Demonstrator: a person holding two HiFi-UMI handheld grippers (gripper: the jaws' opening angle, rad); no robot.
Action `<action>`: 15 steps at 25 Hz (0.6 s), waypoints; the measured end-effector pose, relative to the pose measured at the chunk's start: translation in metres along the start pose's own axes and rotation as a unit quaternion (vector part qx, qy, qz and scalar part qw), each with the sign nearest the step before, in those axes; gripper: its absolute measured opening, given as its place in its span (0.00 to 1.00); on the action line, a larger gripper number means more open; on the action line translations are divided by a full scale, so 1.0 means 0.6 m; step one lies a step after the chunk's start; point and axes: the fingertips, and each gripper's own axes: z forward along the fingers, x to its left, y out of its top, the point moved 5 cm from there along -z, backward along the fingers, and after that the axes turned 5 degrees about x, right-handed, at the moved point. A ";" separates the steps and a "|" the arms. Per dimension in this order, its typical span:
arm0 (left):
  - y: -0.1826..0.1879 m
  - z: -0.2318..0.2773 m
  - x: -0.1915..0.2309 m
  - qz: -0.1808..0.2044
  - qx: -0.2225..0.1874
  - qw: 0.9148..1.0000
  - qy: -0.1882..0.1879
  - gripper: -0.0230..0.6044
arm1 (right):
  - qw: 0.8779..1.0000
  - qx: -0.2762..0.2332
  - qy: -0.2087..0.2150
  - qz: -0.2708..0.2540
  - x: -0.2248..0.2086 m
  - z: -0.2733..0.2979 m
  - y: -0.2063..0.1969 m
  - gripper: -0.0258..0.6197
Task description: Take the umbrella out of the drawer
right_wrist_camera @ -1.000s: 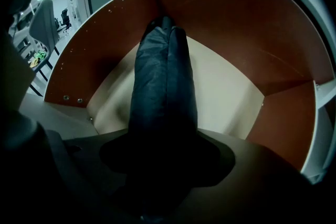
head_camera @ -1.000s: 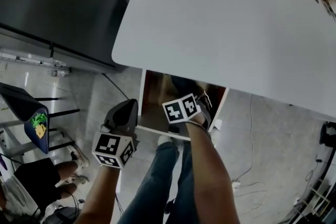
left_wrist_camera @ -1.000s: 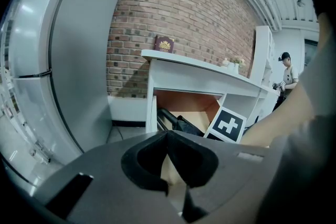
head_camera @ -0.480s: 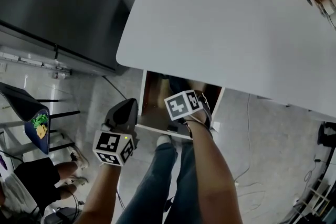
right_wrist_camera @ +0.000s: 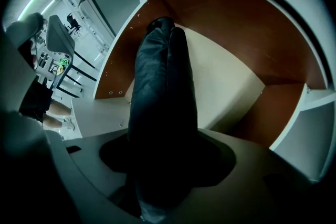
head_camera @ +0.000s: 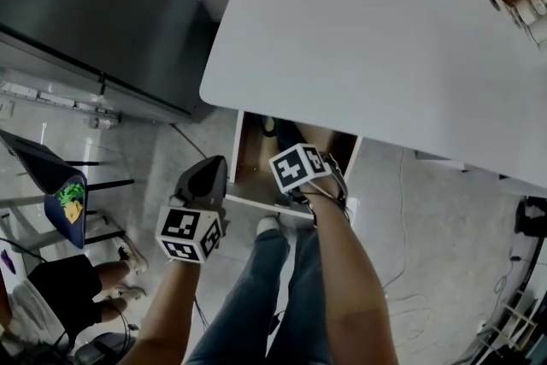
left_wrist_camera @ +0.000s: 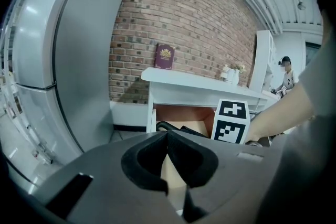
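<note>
Both grippers have come up a little since the earlier frame, the right one bringing the black folded fabric umbrella [right_wrist_camera: 163, 92] with it. On the left, the left gripper [head_camera: 209, 171] hangs pinched shut on nothing, just beside the open white drawer with brown wooden walls [head_camera: 249, 151]. The right gripper [right_wrist_camera: 163, 165] points down, clamped round the umbrella's near end. The umbrella's long axis runs straight away from the jaws, with its far end low inside the drawer, so a straight upward pull looks best. The drawer sits under a white rounded desk top [head_camera: 385, 38], above a pale grey floor [head_camera: 162, 150].

Office: white desk [head_camera: 385, 38], brick wall [left_wrist_camera: 189, 23]
</note>
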 end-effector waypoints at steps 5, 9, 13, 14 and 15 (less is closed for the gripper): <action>0.015 -0.024 0.003 -0.003 -0.003 1.000 0.002 0.03 | 1.000 0.003 0.008 -0.003 0.013 -0.022 -0.015 0.42; 0.022 -0.044 0.008 -0.006 -0.004 1.000 0.004 0.03 | 1.000 0.001 0.014 -0.007 0.026 -0.039 -0.030 0.42; 0.033 -0.060 0.012 -0.005 -0.007 1.000 0.005 0.03 | 1.000 -0.001 0.016 0.005 0.031 -0.062 -0.047 0.42; 0.036 -0.065 0.012 -0.005 -0.008 1.000 0.005 0.03 | 1.000 -0.001 0.022 0.015 0.033 -0.067 -0.053 0.42; 0.038 -0.070 0.013 -0.004 -0.008 1.000 0.004 0.03 | 0.999 -0.001 0.027 0.026 0.036 -0.071 -0.060 0.42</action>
